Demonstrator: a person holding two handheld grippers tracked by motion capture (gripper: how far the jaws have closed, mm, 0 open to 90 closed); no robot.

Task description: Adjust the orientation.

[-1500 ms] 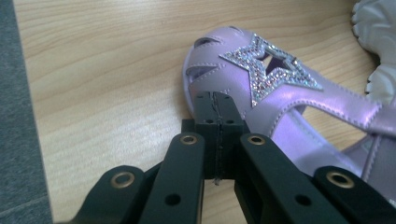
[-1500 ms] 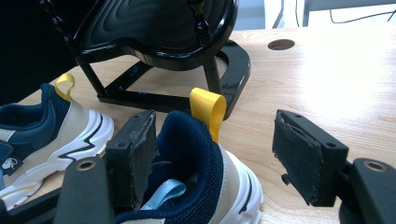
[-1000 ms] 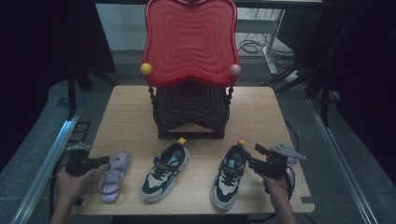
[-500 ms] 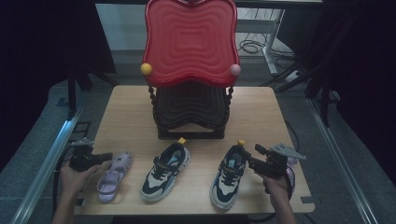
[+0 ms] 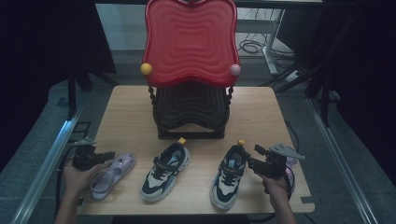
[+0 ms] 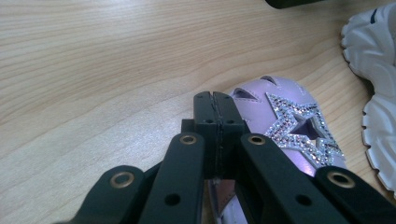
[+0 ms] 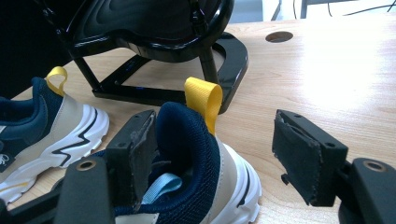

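Surface: pale wooden table, a black-and-red tiered rack at its far middle.
Shoes: lilac star-studded sandal at near-left corner; navy-and-white sneaker toward near-right, long axis near-to-far.
Left gripper: jaws fully closed, empty, over the sandal's toe.
Right gripper: jaws wide apart, straddling the sneaker's heel collar, not yet pressing; nearer hand for it.

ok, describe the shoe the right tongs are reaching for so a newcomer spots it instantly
Start at the red-and-black stand at the table's middle. Three shoes line the near edge below it; take the rightmost sneaker, navy, beige and white. Unlike its twin, it sits beside the right tongs; the lilac sandal is far left.
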